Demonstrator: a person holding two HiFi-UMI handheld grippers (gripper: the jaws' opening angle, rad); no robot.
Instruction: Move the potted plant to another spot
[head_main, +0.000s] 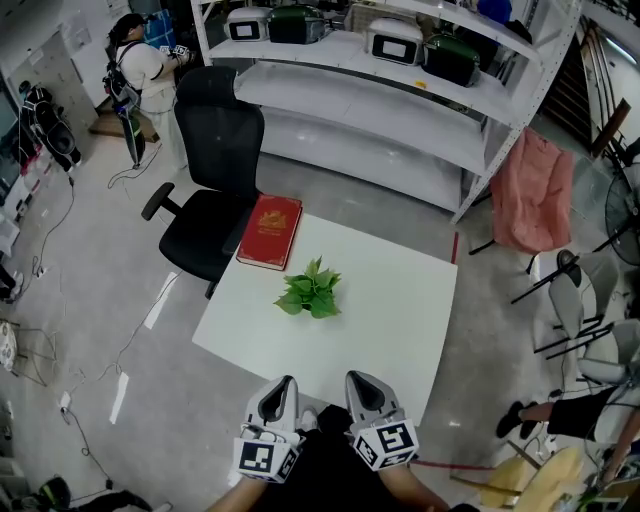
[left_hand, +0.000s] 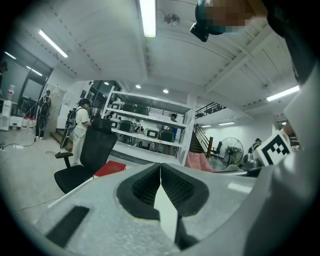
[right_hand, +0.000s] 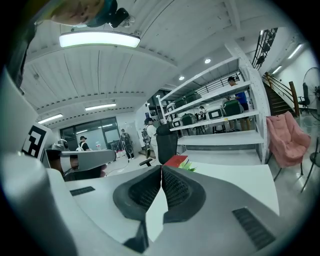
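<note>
A: Why is the plant (head_main: 310, 291) untouched?

B: It sits mid-table (head_main: 400, 310), well ahead of the left hand-held gripper (head_main: 283, 383) and right hand-held gripper (head_main: 362, 381). Both are pinched closed and empty, probably just approaching.

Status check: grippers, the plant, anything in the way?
Left gripper shut, empty; right gripper shut, empty; both at near table edge. Potted plant mid-table, untouched. Red book beyond it, apart.

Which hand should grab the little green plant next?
Probably the left. The left gripper sits more directly in line with the potted plant than the right gripper. Both grippers' jaws are shut and empty, so either must open first.
</note>
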